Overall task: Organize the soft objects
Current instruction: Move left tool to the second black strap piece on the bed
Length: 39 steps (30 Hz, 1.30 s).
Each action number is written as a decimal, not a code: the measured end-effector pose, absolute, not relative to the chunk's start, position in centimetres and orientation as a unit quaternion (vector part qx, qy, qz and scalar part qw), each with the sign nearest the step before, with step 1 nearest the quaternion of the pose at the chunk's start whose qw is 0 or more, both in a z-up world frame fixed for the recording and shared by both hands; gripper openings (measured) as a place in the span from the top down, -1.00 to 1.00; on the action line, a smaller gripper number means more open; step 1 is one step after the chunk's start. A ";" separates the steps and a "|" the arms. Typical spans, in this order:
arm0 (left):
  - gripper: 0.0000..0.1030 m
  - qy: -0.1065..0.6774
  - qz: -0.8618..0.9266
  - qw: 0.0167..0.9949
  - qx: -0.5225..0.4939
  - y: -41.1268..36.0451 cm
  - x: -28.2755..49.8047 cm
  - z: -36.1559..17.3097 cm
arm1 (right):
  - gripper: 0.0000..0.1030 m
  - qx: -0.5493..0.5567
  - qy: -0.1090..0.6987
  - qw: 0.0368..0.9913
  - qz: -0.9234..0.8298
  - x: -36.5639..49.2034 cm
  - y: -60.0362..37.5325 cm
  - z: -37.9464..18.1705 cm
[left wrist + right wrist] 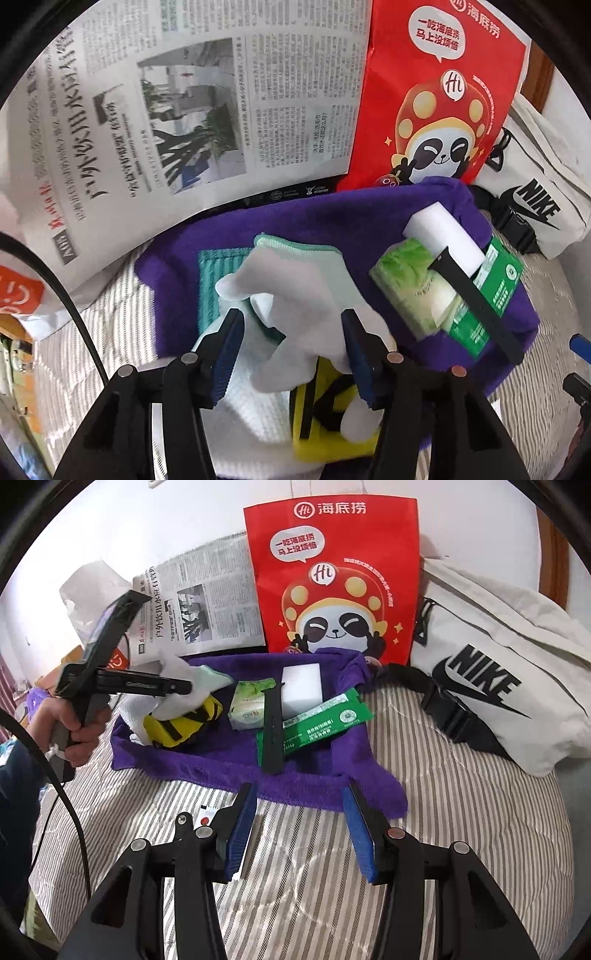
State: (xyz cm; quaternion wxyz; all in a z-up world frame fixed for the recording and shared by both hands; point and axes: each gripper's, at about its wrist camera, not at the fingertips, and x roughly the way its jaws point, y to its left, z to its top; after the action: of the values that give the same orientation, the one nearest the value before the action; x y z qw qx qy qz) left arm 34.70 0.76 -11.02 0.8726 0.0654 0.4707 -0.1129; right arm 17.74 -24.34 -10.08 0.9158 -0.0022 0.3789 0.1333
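Observation:
A purple towel (229, 760) lies spread on the striped bed. On it are a white glove (295, 291), a green cloth (218, 273), a yellow-and-black sponge (184, 720), a white knit cloth (251, 410), a tissue pack (249, 705), a white foam block (301, 688), a green packet (325, 720) and a black strap (272, 731). My left gripper (291, 325) hangs open just over the glove, its jaws either side of it; it also shows in the right wrist view (181, 686). My right gripper (299, 812) is open and empty at the towel's near edge.
A red panda paper bag (332, 579) and a newspaper (207, 609) stand behind the towel. A white Nike bag (498, 679) lies to the right. The striped bedcover (461, 830) spreads in front and right.

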 end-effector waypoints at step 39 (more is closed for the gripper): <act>-0.10 0.495 -0.182 0.848 0.061 -7.9 18.2 -14.8 | -0.05 -0.004 0.392 0.917 0.072 11.1 -28.3 -11.3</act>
State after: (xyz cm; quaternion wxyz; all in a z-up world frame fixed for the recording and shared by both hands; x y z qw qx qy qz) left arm 18.21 -7.89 -14.84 0.8475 0.0608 0.4950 -0.1816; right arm 11.15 -28.29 -11.33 0.9170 -0.0039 0.3923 0.0721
